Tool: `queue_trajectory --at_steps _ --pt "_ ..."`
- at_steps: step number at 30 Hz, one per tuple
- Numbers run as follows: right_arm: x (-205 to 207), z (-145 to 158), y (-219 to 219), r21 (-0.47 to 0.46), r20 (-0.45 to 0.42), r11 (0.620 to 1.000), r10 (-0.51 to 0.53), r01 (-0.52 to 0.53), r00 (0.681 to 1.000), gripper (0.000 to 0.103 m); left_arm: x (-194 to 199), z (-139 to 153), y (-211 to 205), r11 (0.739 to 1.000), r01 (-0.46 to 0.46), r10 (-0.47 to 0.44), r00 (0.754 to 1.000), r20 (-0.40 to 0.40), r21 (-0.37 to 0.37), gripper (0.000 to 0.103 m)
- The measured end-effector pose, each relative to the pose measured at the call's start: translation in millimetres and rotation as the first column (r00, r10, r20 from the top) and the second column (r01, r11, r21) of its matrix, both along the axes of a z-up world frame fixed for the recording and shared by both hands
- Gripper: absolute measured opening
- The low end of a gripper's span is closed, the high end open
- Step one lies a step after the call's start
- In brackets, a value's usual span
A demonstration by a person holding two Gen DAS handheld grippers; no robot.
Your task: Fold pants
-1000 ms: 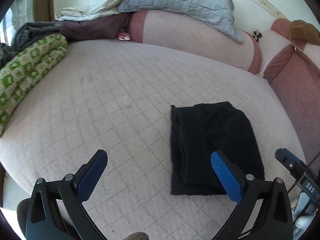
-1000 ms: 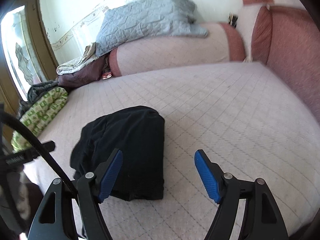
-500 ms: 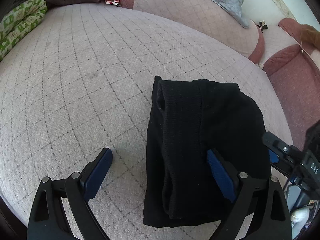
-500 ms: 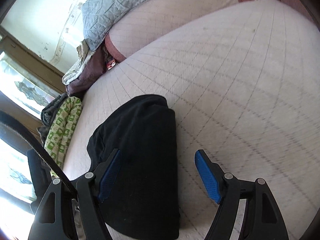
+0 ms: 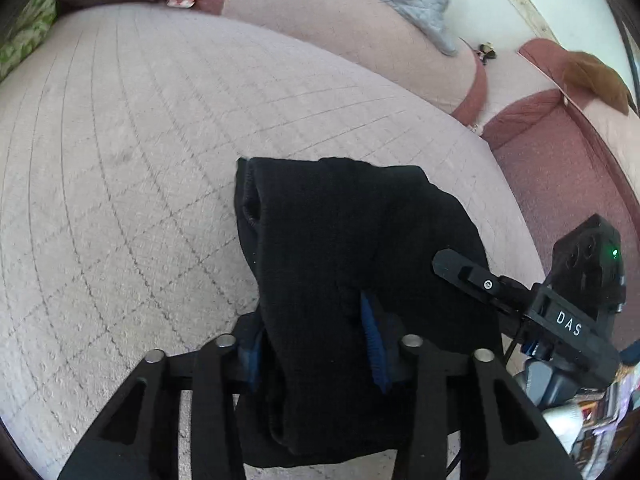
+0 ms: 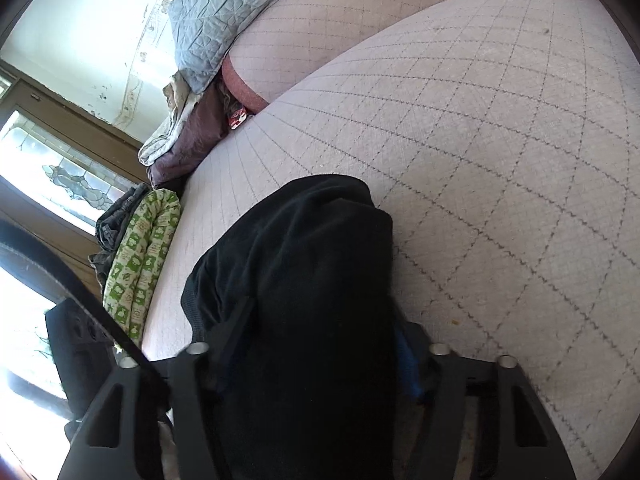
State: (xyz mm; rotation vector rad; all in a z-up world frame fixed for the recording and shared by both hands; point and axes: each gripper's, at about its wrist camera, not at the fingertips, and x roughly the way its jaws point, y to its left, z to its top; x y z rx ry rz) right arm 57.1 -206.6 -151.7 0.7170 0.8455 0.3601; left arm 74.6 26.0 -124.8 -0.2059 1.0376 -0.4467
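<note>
The black pants [image 5: 348,240] lie folded into a thick bundle near the front edge of the pink quilted bed [image 5: 140,140]. My left gripper [image 5: 316,352] is shut on the near left part of the bundle, its blue pads [image 5: 374,344] pressed into the cloth. My right gripper [image 6: 316,364] is shut on the near right part of the pants [image 6: 304,264], one blue pad [image 6: 404,356] showing at the cloth's edge. The right gripper's body also shows in the left wrist view [image 5: 560,308], at the bundle's right side.
A long pink bolster [image 5: 360,40] with a grey quilt [image 6: 224,16] on it runs along the back of the bed. A green patterned blanket [image 6: 140,256] and dark clothes lie at the left edge. Red cushions [image 5: 580,168] stand at the right.
Both grippers moved forward onto the near end of the folded pants and went from open to shut on it.
</note>
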Motion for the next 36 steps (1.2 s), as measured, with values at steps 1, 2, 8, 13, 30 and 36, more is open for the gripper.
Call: queue_trajectory --at_steps 1,2,8,13,30,36 --pt "-2.6 4.9 -0.1 0.007 0.01 1.0 0.006 -0.006 1.0 0.046 -0.9 2.2 -0.8 1.0 0.003 -0.003 1.0 0.005 -0.001 0.037" --pt "-4.5 7.4 -0.2 0.004 0.015 1.0 0.008 -0.008 1.0 0.044 -0.8 5.4 -0.8 1.0 0.003 -0.003 1.0 0.006 -0.011 0.036" --pt "-2.8 39.5 3.8 -0.037 0.07 0.999 0.018 -0.015 0.997 0.041 18.2 23.9 0.8 0.998 0.012 -0.011 1.0 0.009 -0.06 0.033" --pt "27.1 61.7 -0.5 -0.081 0.092 0.997 0.005 0.003 0.996 0.041 51.0 39.3 -12.8 0.998 0.023 -0.021 0.999 0.041 -0.052 0.033" --pt "126.0 20.4 -26.9 -0.131 -0.019 0.989 -0.073 0.07 0.997 0.057 159.7 -8.0 -22.8 0.998 0.009 -0.013 0.997 -0.071 -0.063 0.058" --pt "98.0 -0.5 -61.4 -0.04 -0.043 0.992 -0.124 0.122 0.991 0.076 162.3 -15.2 6.9 0.977 -0.018 -0.013 0.989 -0.145 -0.21 0.059"
